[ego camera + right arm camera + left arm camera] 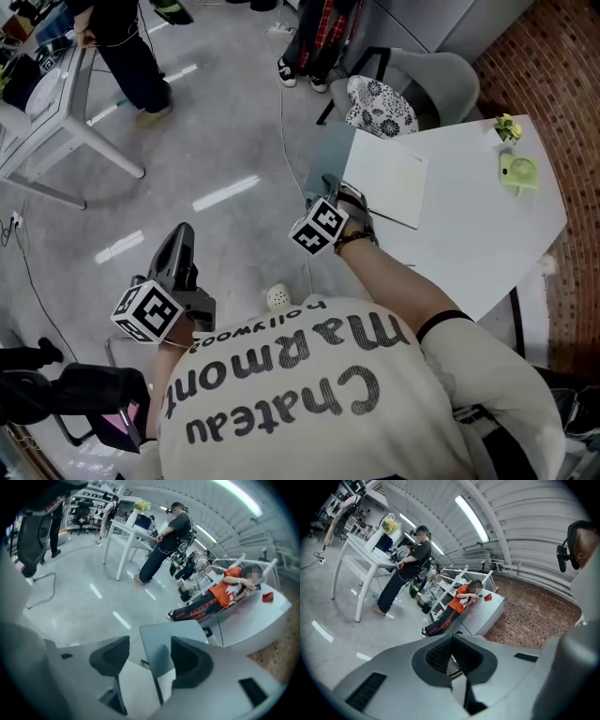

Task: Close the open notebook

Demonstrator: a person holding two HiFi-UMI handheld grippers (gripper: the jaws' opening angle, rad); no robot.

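Note:
The open notebook lies at the left edge of the white table [469,234]. Its white page [386,178] rests on the tabletop and its grey cover [330,155] reaches out past the edge. My right gripper [330,187] is at the notebook's spine, pointing down at it. In the right gripper view the right gripper [150,656] is open, and the grey cover [161,641] stands between its jaws, close to the right pad, with no pad pressing on it. My left gripper [178,248] hangs over the floor, far left of the table, jaws together and empty [452,641].
A yellow-green holder [517,172] and a small flower [507,127] sit at the table's far right. A grey chair with a patterned cushion [380,105] stands behind the table. People stand and sit beyond it, near another white table [56,122]. A small white ball [278,297] lies on the floor.

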